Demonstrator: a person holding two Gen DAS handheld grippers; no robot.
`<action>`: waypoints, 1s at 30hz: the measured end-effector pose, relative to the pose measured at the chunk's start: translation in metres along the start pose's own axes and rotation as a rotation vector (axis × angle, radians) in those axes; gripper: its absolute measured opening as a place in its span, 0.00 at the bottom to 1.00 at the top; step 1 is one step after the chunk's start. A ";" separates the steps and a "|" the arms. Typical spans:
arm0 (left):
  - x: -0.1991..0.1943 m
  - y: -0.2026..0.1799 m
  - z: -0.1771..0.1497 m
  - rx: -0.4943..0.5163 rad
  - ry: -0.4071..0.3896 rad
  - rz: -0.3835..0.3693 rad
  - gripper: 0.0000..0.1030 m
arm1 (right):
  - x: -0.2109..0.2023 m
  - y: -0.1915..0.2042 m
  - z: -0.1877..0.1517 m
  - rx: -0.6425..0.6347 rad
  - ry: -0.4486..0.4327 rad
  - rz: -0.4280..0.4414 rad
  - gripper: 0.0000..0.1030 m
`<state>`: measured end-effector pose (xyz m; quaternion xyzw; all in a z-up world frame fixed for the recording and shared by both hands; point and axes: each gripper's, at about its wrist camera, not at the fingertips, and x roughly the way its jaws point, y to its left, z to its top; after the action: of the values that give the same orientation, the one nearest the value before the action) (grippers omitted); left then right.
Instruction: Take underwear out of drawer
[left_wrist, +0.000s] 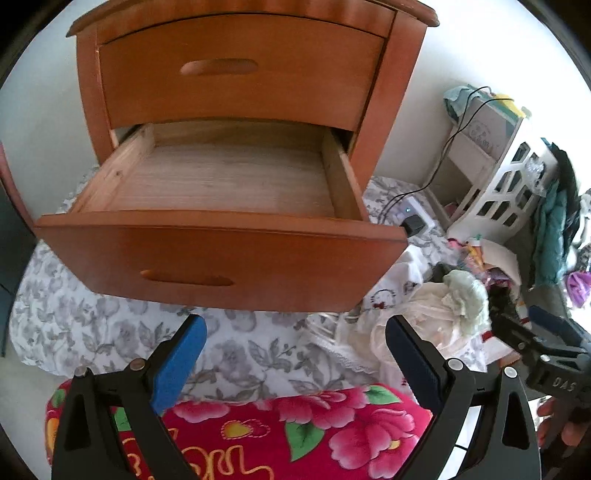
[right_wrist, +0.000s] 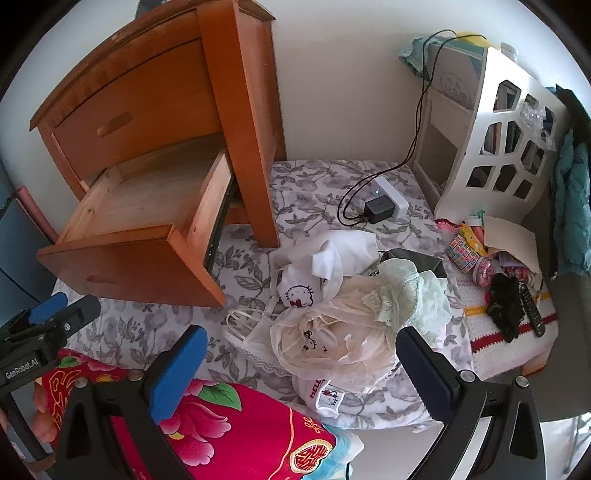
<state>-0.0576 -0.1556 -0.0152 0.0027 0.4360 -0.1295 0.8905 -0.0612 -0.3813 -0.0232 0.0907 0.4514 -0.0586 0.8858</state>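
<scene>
Left gripper (left_wrist: 295, 363): black frame, blue pads, jaws wide apart and holding nothing; it hangs over the red floral blanket (left_wrist: 295, 432), facing the drawer front.
Right gripper (right_wrist: 301, 369): same build, jaws spread and empty, poised just above the clothes pile.
Underwear: a heap of white, cream and pale-green lacy garments (right_wrist: 354, 314) lies on the grey leaf-print bedsheet (right_wrist: 122, 332), just right of the drawer and outside it.
Drawer: the lower orange-brown wooden drawer (left_wrist: 221, 254) is pulled out; its pale board floor shows bare, so the job looks close to done.
Risk, snagging: a thin white strap loops loose at the pile's left edge and could catch a finger if the right gripper dips.
Risk, collision: the projecting drawer front sits near the left gripper; a forward push could knock it.
Beyond: a white power block with black plug and cable (right_wrist: 384, 203) lies near the pile; a white cut-out shelf unit (right_wrist: 491, 155) and a black remote control (right_wrist: 530, 310) stand further right.
</scene>
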 end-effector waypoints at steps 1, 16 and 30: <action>-0.001 0.001 0.000 0.002 -0.004 0.007 0.95 | -0.001 0.001 0.000 0.002 -0.004 -0.001 1.00; -0.003 -0.001 -0.004 0.000 -0.030 0.010 0.95 | -0.008 0.006 -0.010 0.032 -0.069 -0.021 1.00; -0.003 -0.005 -0.008 0.009 -0.024 0.044 0.95 | -0.012 0.006 -0.019 0.004 -0.097 -0.031 1.00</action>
<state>-0.0671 -0.1591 -0.0172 0.0146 0.4248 -0.1120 0.8982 -0.0822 -0.3713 -0.0234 0.0824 0.4092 -0.0776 0.9054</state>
